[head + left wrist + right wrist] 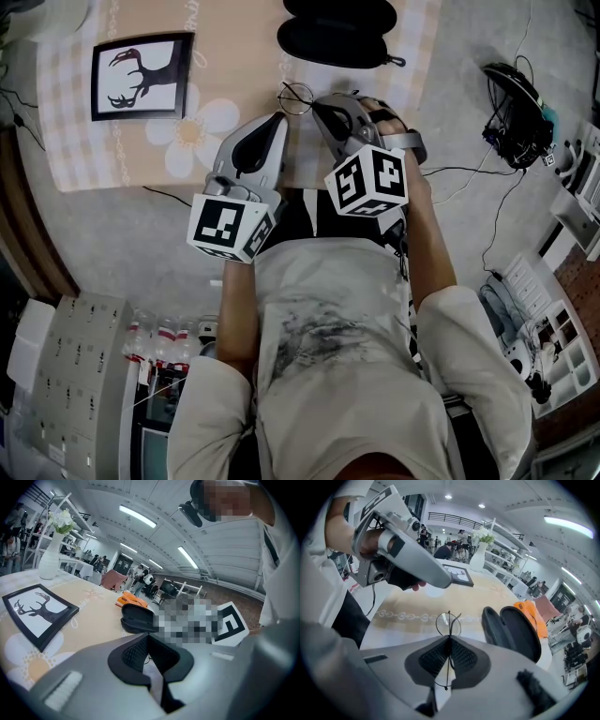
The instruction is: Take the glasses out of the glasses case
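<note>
Holding glasses (pixel 448 623) — thin wire frame pinched edge-on in the right claw (pixel 449 641), well clear of the open glasses case (pixel 513 630) on the counter (pixel 234 56). Left claw (pixel 149 639) closed, empty. Step: removal apparently done; next — a gentle set-down.

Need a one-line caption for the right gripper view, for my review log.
Right tool shut on the wire-rimmed glasses, held apart from the open black glasses case.

Location: a large open laboratory hall. Indicators: long ceiling lights (pixel 137 516), metal shelf racks (pixel 508 536), people (pixel 140 573) at distant work tables (pixel 75 565), and loose cables (pixel 466 171) on a grey floor (pixel 122 234).
</note>
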